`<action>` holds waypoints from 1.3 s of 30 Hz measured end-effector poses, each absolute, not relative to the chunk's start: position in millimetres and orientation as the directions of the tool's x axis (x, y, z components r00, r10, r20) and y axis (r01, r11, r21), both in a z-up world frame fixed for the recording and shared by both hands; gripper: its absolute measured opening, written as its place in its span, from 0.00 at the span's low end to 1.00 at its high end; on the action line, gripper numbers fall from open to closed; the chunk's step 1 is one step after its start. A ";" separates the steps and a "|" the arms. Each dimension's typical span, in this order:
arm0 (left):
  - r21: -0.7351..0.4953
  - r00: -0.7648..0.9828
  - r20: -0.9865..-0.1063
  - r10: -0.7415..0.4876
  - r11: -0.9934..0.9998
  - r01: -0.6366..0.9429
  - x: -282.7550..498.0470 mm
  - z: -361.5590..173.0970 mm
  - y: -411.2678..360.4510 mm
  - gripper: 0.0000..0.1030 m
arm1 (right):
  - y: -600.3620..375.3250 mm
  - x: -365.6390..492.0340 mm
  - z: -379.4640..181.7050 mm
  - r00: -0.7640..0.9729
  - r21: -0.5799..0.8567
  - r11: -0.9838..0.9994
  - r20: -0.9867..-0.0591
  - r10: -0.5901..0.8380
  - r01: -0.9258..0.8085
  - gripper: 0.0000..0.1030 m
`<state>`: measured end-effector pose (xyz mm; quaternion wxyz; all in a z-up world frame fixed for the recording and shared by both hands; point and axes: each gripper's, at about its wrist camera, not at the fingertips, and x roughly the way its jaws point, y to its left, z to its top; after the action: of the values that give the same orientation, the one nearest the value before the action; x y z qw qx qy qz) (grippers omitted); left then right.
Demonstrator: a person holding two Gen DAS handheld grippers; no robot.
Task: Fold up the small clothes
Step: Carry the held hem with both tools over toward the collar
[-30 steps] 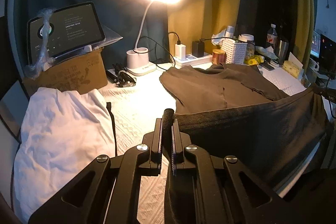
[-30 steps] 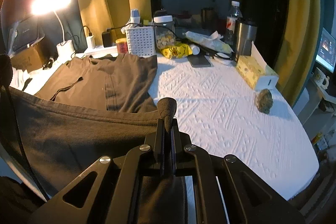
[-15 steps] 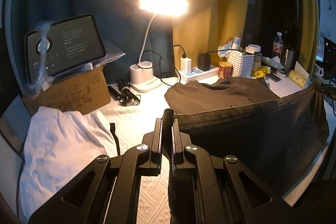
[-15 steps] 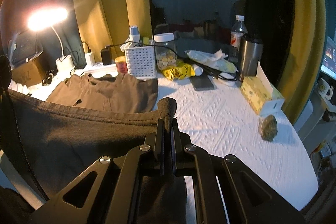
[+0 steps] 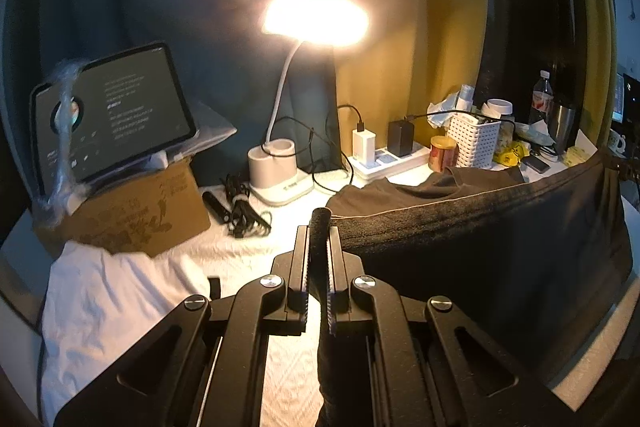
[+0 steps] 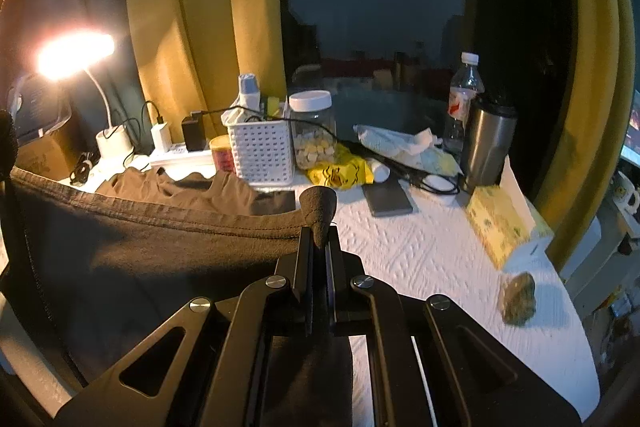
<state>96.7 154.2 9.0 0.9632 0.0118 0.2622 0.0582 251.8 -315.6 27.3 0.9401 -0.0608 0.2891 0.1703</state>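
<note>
A dark brown T-shirt (image 5: 480, 259) hangs stretched between my two grippers, its hem lifted high above the table. My left gripper (image 5: 319, 231) is shut on one hem corner. My right gripper (image 6: 319, 227) is shut on the other corner, and the shirt (image 6: 140, 251) spreads to its left. The shirt's collar end (image 5: 420, 187) still lies on the white table cover near the basket, and it also shows in the right wrist view (image 6: 192, 187). The near part of the table is hidden behind the raised cloth.
A lit desk lamp (image 5: 280, 163), power strip (image 5: 384, 159), cables (image 5: 244, 211), cardboard box with tablet (image 5: 120, 211) and white garment (image 5: 112, 307) lie left. White basket (image 6: 262, 155), jar (image 6: 312, 131), steel cup (image 6: 488, 143), bottle (image 6: 464, 95), tissue box (image 6: 504, 223) and a small greenish lump (image 6: 518, 297) stand right.
Both grippers have risen and moved forward towards the back of the table with the hem. More of the shirt is off the table and less of it lies flat.
</note>
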 end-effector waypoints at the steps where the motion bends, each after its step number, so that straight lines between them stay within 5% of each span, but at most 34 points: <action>1: 0.057 0.857 -0.501 0.116 0.993 -0.101 102.3 10.0 155.2 0.05 | -314.5 255.6 27.7 0.776 -0.018 0.935 -0.564 0.284 -0.355 0.06; 39: 0.123 0.887 -0.439 0.142 0.988 -0.097 260.6 30.0 199.7 0.05 | -259.7 410.3 39.0 0.824 -0.118 0.912 -0.485 0.293 -0.394 0.06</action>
<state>260.6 199.7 30.0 0.9702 0.0488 0.2293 0.0616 410.3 -259.7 39.0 0.9489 -0.1072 0.2352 0.1809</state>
